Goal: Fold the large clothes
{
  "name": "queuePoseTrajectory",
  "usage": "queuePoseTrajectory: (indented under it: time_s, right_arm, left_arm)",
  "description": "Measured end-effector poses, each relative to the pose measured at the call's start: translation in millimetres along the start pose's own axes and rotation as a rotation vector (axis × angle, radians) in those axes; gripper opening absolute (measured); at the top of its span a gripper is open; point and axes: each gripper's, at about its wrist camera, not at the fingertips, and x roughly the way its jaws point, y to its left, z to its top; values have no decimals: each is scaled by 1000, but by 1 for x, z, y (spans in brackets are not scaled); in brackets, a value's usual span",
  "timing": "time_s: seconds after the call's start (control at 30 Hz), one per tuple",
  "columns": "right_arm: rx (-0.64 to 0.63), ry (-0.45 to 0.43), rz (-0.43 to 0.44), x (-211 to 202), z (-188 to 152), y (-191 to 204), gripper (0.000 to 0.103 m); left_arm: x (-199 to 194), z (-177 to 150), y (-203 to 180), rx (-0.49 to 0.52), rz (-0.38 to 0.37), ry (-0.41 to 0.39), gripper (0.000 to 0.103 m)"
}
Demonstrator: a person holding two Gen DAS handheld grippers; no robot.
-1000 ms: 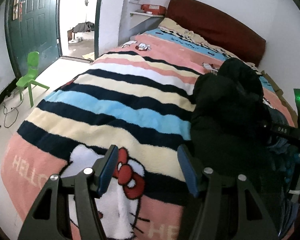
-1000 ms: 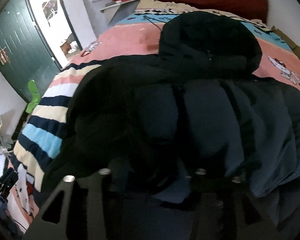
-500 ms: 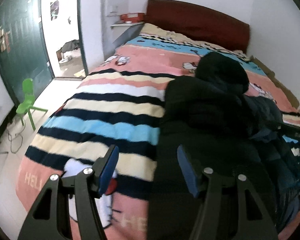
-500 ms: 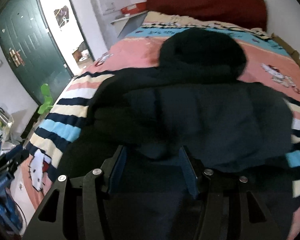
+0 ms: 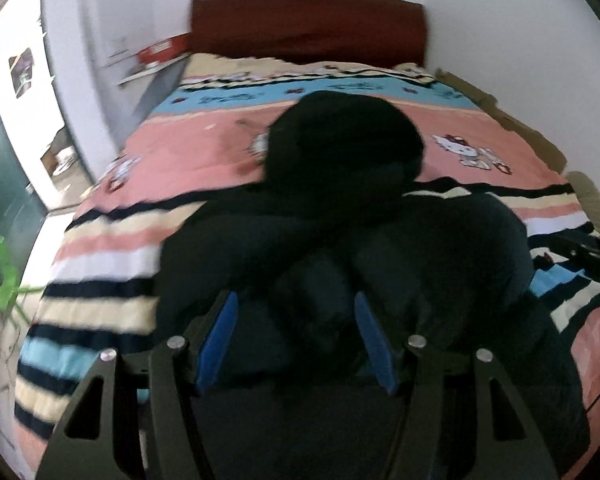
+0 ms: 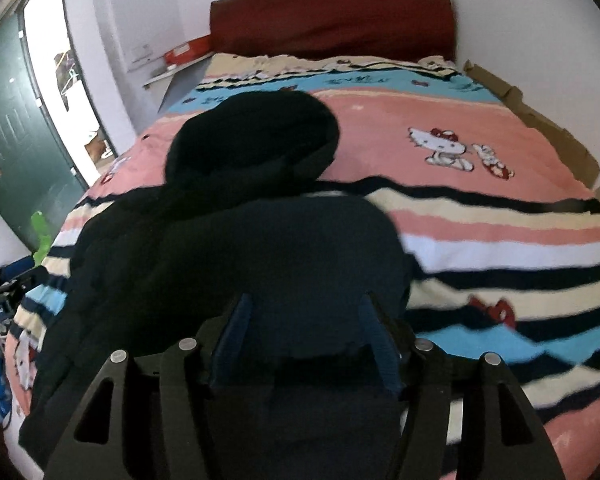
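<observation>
Two Grippers Spread Wide Above a Dark Hooded Jacket on the Bed

Both grippers stand over the near part of the bed with their blue-padded fingers set wide apart and nothing held between them. The left gripper (image 5: 296, 336) points along the middle of the dark padded jacket (image 5: 340, 248); puffed folds of the jacket lie in the gap between its fingers, but whether the pads touch the fabric cannot be told. The right gripper (image 6: 306, 336) points at the jacket's right-hand part, near its right edge.

The jacket (image 6: 236, 264) lies along the length of the bed, hood (image 6: 252, 136) toward the headboard (image 6: 332, 20), body bunched toward the foot edge. In the right wrist view it sits left of the bed's centre line, leaving the right side of the striped cartoon-cat blanket (image 6: 480, 216) uncovered.

Surroundings:
- A dark red headboard (image 5: 308, 24) stands at the far edge against a white wall.
- A small shelf with a red box (image 6: 188, 52) stands beside the far left corner.
- A green door (image 6: 16, 132) and an open doorway lie to the left.
- A green plastic chair (image 5: 4, 280) stands on the floor off the left edge.
- Brown cardboard (image 6: 540, 120) lines the right edge.
</observation>
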Motion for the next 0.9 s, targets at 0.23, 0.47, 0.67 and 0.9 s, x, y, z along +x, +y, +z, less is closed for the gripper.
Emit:
queuePoseTrajectory:
  time_s: [0.23, 0.47, 0.67, 0.9]
  right_arm:
    - [-3, -4, -9, 53, 29, -19, 60]
    - [25, 54, 42, 111, 14, -32, 63]
    - [49, 116, 115, 135, -19, -36, 64]
    - [46, 200, 43, 116, -36, -32, 65]
  left_arm:
    - [70, 19, -33, 38, -21, 35, 59]
    - [115, -10, -33, 63, -3, 51, 66]
    - [116, -28, -28, 41, -42, 55, 68]
    - [101, -42, -44, 94, 18, 193, 68]
